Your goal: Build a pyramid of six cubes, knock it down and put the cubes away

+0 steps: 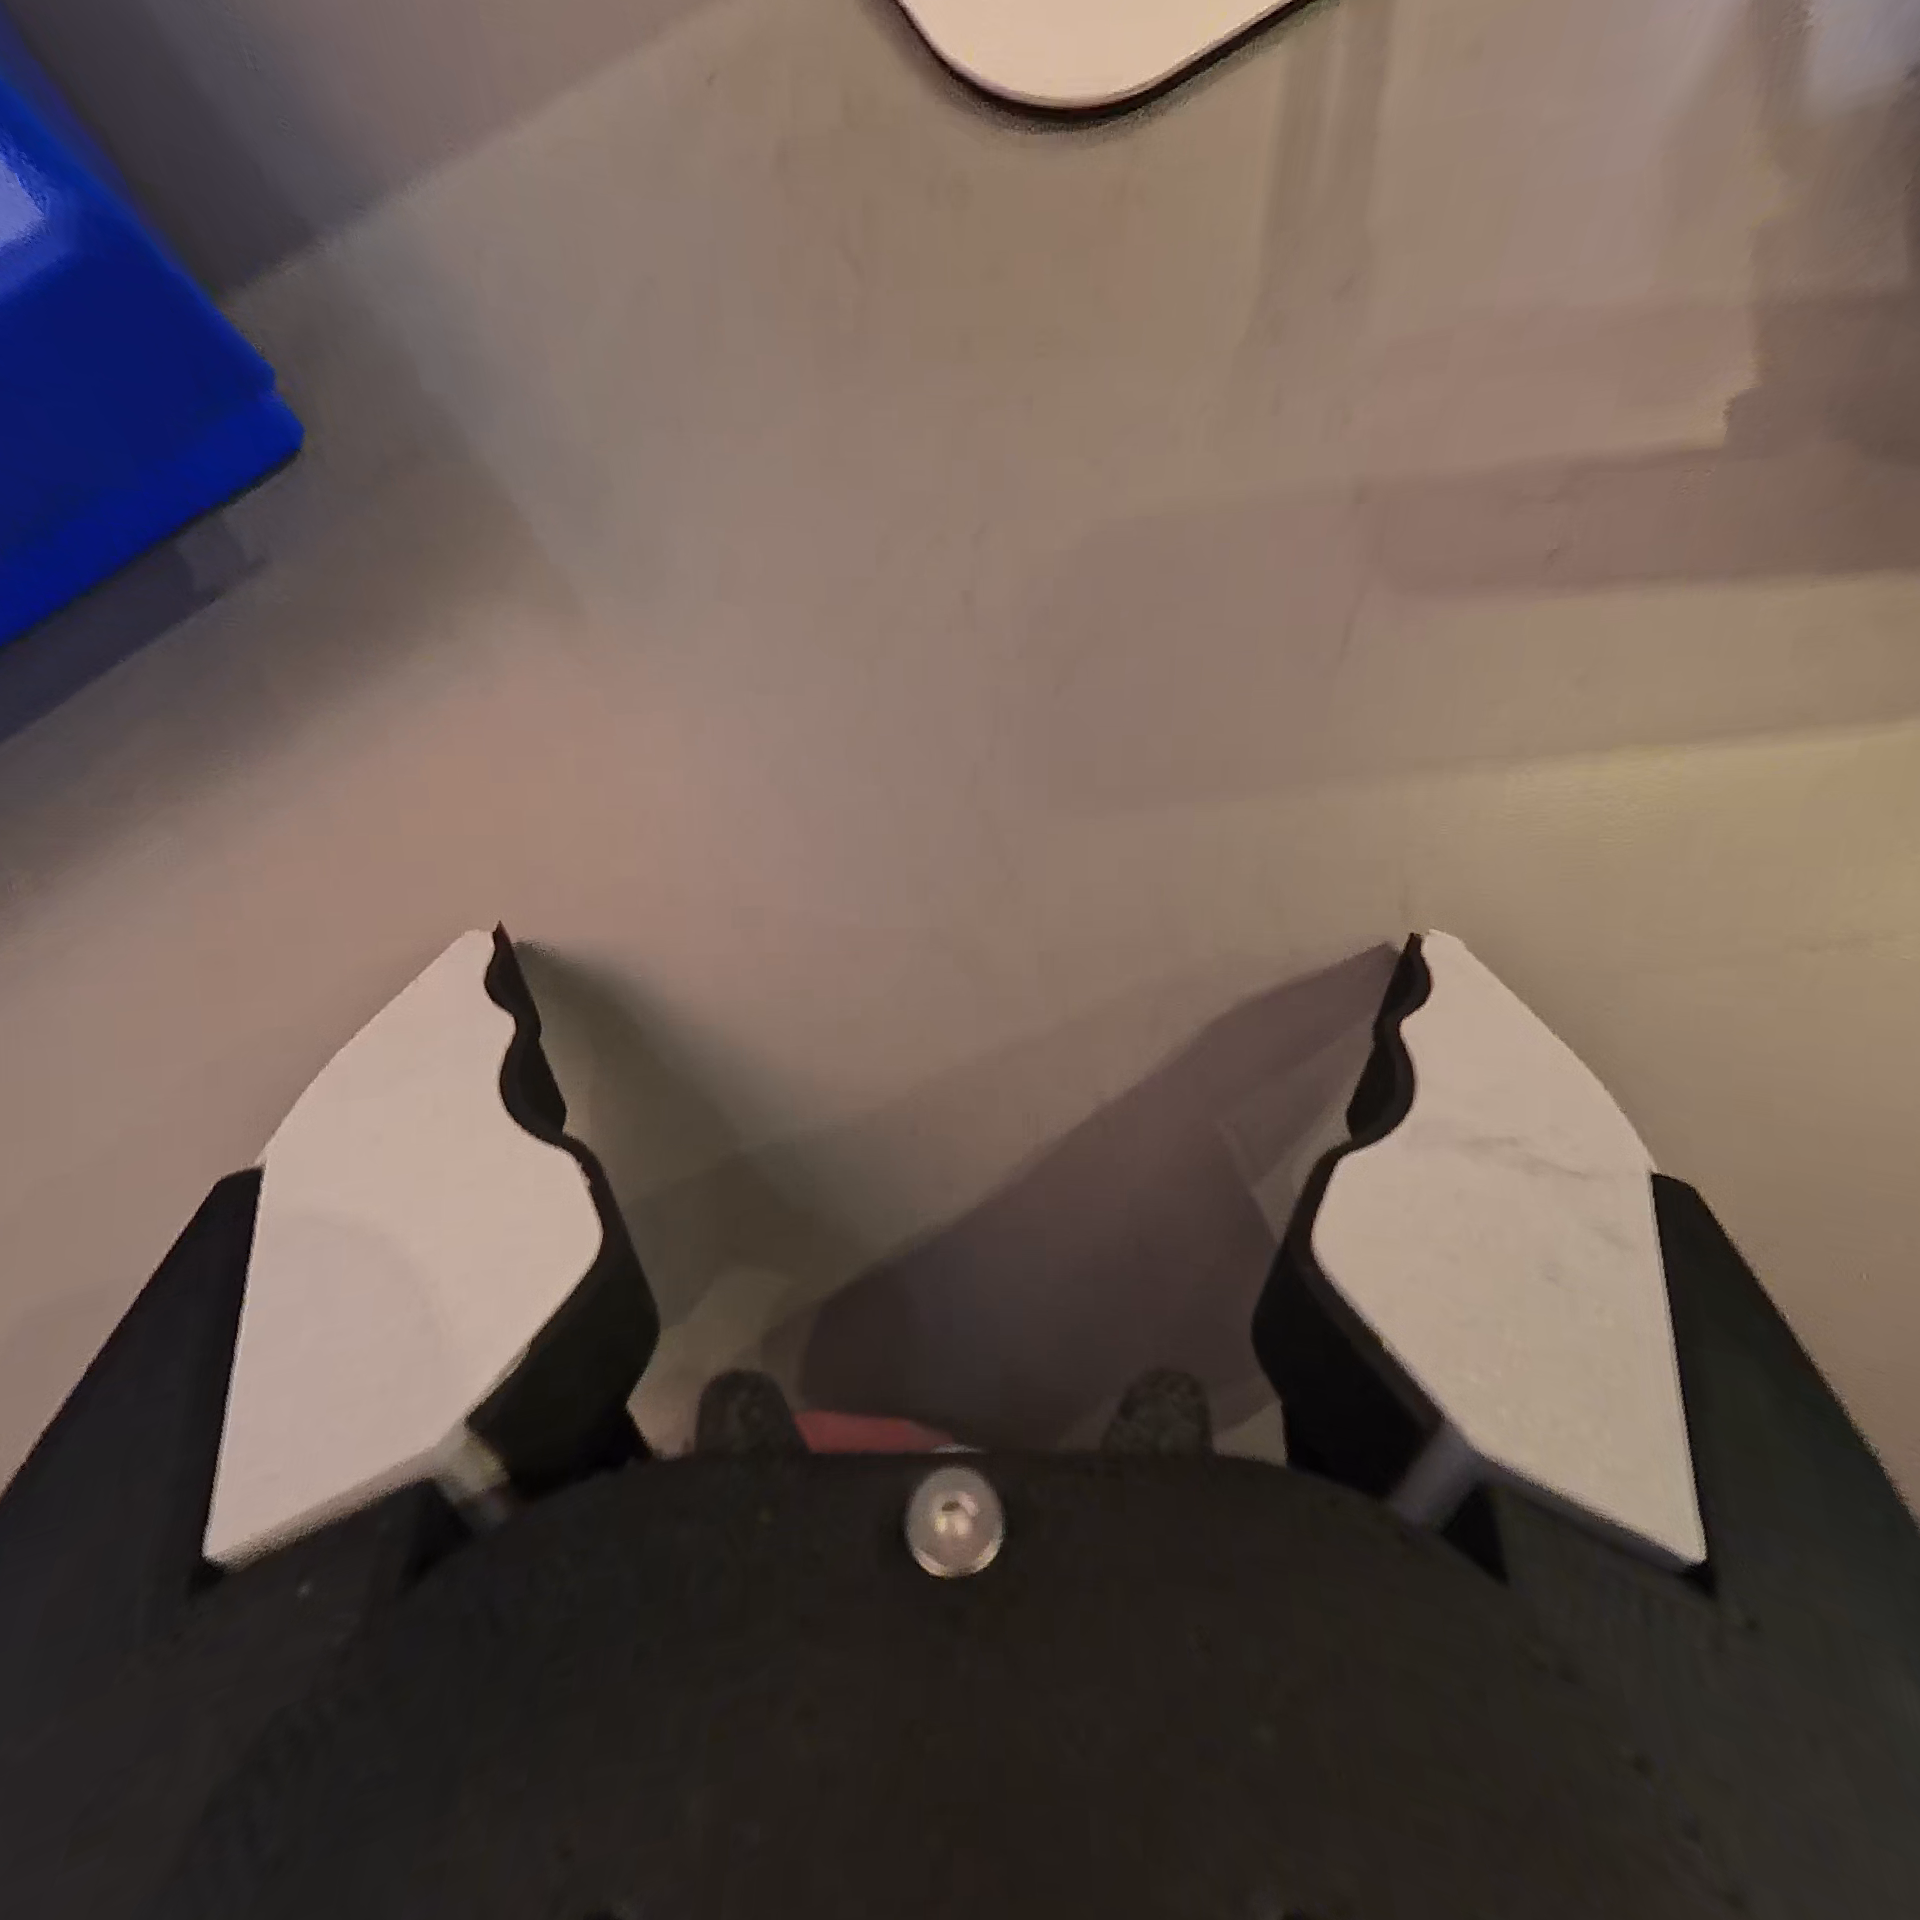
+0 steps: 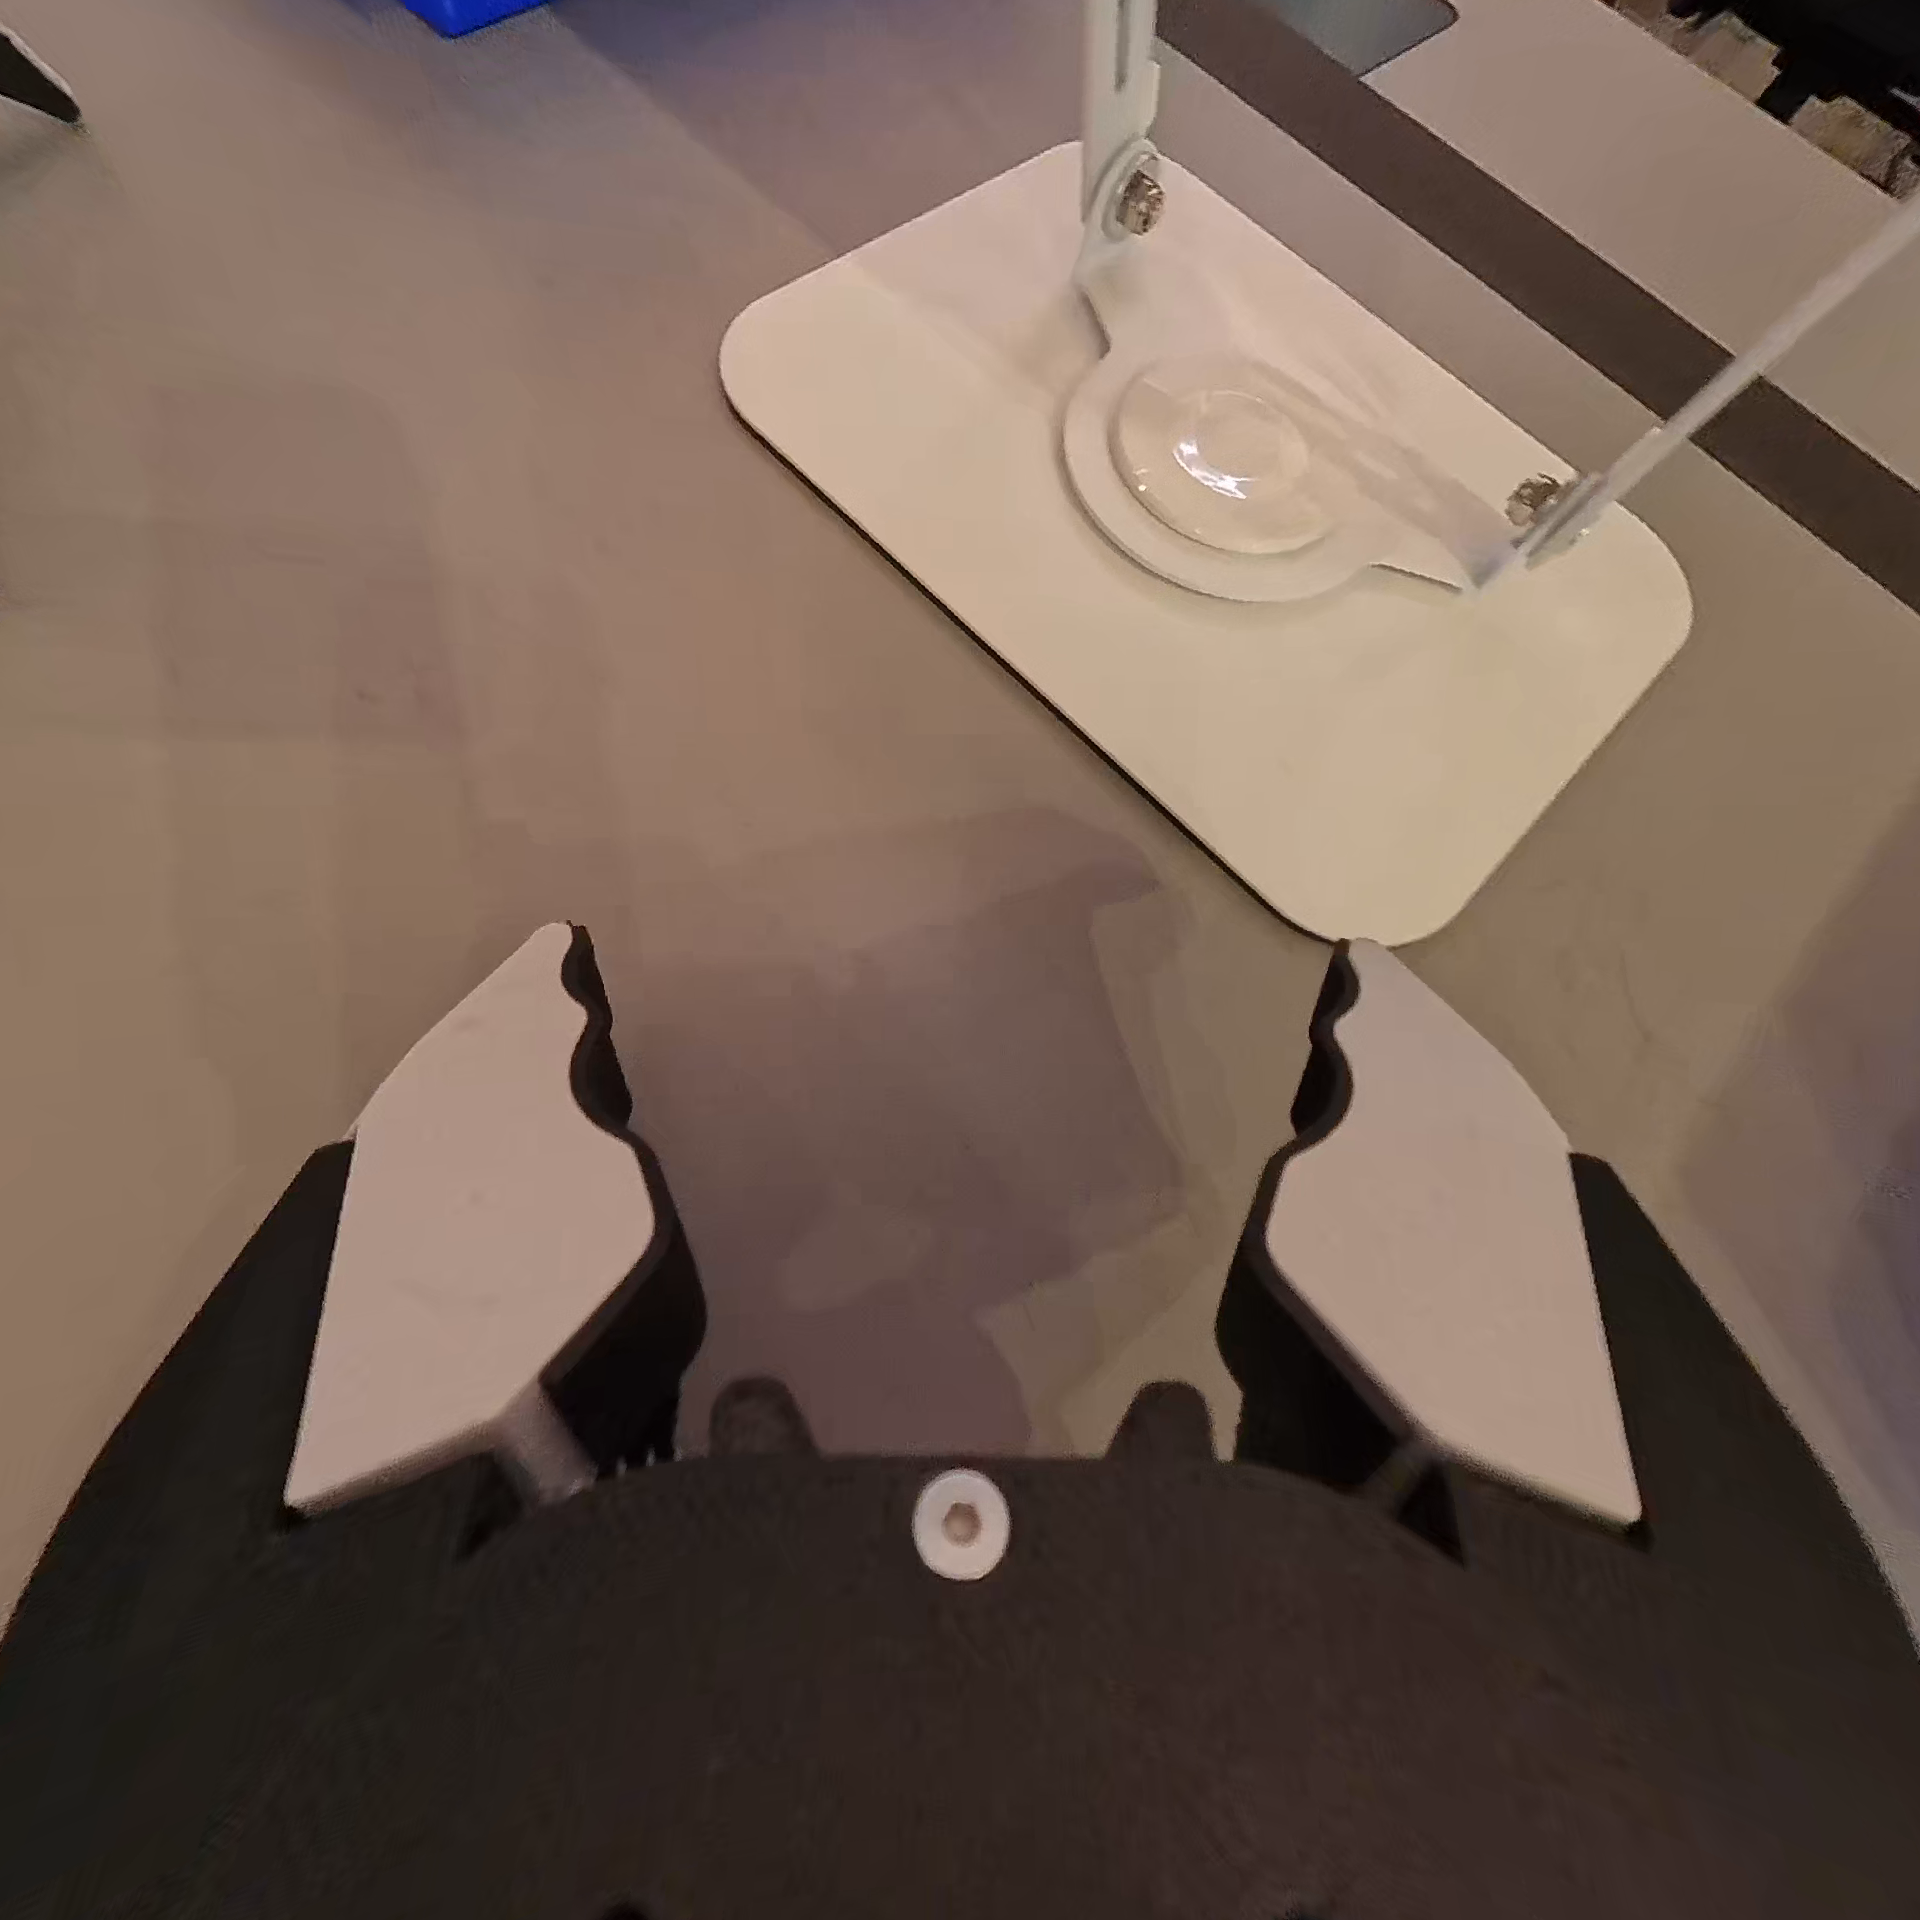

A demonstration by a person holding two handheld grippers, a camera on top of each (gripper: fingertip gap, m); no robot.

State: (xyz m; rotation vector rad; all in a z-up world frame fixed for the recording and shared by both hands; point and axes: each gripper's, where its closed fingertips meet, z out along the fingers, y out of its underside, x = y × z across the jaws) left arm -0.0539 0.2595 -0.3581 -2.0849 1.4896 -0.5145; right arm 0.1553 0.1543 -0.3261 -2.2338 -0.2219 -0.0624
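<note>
Overhead, both grippers, left (image 1: 954, 935) and right (image 2: 956, 935), hang spread wide over a bare grey bench (image 1: 935, 520), gripping nothing. Cubes cannot be seen. A blue bin (image 1: 104, 395) sits leftward; a white stand base (image 2: 1299, 675) lies toward the far edge.

Blue block (image 1: 114, 364), perhaps a bin, cropped at left edge.

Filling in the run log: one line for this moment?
left tongs open, empty | right tongs open, empty | no cubes visible | white stand base on table
</note>
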